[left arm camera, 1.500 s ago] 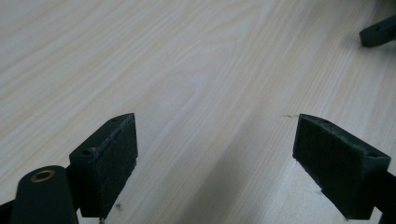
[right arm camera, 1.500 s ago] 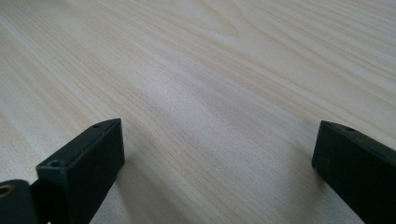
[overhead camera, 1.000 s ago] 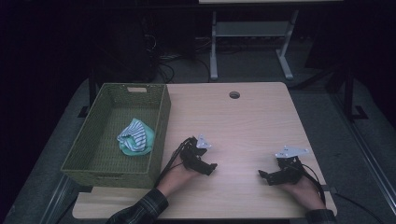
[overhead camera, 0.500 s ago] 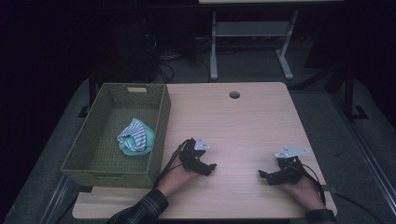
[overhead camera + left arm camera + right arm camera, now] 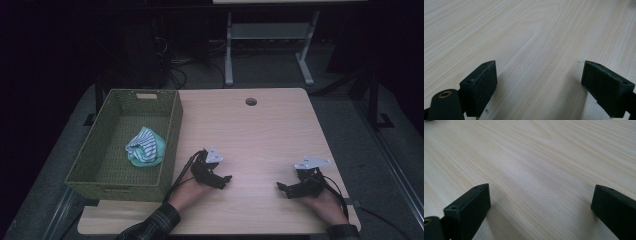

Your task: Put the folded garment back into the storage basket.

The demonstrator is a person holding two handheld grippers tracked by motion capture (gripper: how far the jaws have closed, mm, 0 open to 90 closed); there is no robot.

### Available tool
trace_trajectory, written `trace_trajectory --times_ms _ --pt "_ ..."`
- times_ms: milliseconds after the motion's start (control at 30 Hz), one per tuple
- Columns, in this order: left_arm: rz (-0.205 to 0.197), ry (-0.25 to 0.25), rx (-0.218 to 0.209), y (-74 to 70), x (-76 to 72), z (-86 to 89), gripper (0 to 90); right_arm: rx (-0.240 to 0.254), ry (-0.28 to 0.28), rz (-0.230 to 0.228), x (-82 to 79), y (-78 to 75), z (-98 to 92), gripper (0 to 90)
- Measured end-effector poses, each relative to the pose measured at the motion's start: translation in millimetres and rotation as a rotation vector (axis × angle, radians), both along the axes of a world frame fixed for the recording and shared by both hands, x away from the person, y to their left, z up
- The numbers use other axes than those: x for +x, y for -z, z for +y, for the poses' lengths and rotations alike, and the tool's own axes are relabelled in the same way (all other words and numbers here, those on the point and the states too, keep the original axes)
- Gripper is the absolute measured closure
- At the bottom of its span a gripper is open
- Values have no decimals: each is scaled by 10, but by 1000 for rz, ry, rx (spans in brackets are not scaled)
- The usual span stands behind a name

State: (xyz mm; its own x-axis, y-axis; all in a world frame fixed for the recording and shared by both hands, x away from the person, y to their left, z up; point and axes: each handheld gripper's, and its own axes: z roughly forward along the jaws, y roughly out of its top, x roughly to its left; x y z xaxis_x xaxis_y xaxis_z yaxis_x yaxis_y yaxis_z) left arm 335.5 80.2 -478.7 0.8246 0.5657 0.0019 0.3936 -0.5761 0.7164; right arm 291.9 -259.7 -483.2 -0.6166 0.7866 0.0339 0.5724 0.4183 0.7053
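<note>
Nothing has moved since the earlier frames: both hands rest as before on the tabletop (image 5: 250,135). At its left edge sits the woven basket (image 5: 95,160), a striped cloth (image 5: 145,146) bundled inside, well apart from both tools. Just beside the basket, the left hand-held gripper (image 5: 226,181) lies with jaws spread wide over bare wood. So does the right hand-held gripper (image 5: 281,188), empty.
</note>
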Motion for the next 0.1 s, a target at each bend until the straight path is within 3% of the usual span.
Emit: trace_trajectory --times_ms 100 --pt "0 0 0 0 0 0 124 0 0 0 0 0 0 21"
